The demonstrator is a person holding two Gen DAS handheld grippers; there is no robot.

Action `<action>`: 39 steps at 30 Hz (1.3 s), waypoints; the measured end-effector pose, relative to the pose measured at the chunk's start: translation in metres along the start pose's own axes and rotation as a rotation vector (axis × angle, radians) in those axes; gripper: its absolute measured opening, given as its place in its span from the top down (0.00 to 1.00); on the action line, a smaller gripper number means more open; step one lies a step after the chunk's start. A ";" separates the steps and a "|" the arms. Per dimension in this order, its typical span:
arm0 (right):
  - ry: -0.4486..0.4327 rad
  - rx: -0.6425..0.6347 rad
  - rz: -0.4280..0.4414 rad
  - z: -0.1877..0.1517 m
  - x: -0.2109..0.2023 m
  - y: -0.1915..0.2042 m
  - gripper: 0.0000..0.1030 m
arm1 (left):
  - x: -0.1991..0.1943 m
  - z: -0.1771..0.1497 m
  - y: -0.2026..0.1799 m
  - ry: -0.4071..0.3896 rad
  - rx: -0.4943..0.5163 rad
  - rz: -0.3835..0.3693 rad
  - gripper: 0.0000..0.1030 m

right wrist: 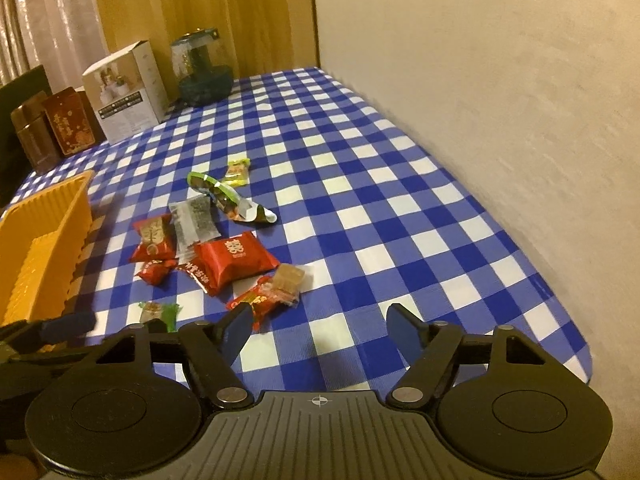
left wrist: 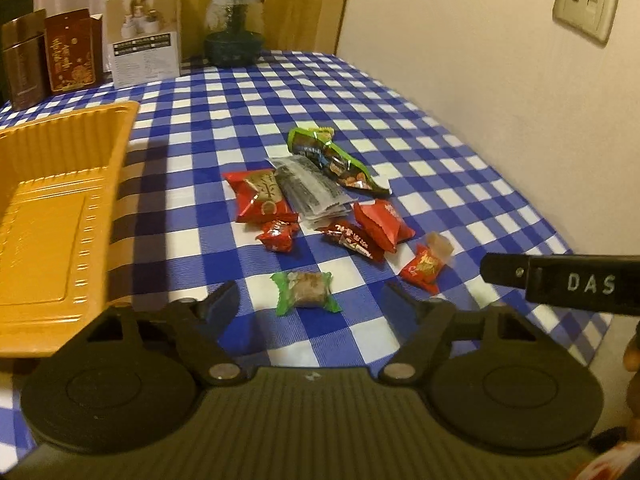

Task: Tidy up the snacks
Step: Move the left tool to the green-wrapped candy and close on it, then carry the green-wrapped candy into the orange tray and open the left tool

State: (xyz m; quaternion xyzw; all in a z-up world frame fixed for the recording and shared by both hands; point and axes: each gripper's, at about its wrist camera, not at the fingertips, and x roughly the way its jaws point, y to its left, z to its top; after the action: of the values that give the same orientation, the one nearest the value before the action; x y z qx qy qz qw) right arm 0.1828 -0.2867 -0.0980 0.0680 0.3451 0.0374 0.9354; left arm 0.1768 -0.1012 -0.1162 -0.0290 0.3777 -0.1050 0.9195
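So far nothing looks sorted: the yellow tray point(left wrist: 60, 208) on the left side of the counter point(left wrist: 420, 128) shows an empty floor in both views, though part of it is cut off, and every snack in sight lies loose on the blue-checked cloth to its right. The heap holds a large red packet point(left wrist: 262, 196), a clear printed sachet point(left wrist: 308, 192) partly under it, a long green wrapper point(left wrist: 332, 158), a flat red pillow pack point(right wrist: 234, 258), several small red sweets, and a yellow sweet point(right wrist: 237, 171) a little farther back. Nearest the left claw point(left wrist: 308, 300) is a green-ended candy point(left wrist: 306, 293); it lies between the two fingers, which stand apart and do not press on it, so it is framed but not gripped. The right claw point(right wrist: 320, 326) has its fingers apart too, over bare cloth, with a red-and-clear sweet point(right wrist: 264, 300) just beside its left finger. By my reading the task is at its very start: the first pick is being lined up, and the whole pile has yet to go into the tray. Boxes and a glass jar point(left wrist: 234, 28) at the far edge seem outside the job.
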 end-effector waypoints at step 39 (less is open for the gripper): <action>0.001 0.093 0.054 0.015 0.064 0.006 0.79 | -0.015 0.002 0.007 -0.044 0.018 -0.011 0.78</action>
State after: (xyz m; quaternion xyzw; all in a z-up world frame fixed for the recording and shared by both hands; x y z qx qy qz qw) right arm 0.2414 -0.2745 -0.1267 0.1205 0.3450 0.0465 0.9297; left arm 0.1690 -0.0910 -0.1054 -0.0251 0.3562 -0.1126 0.9273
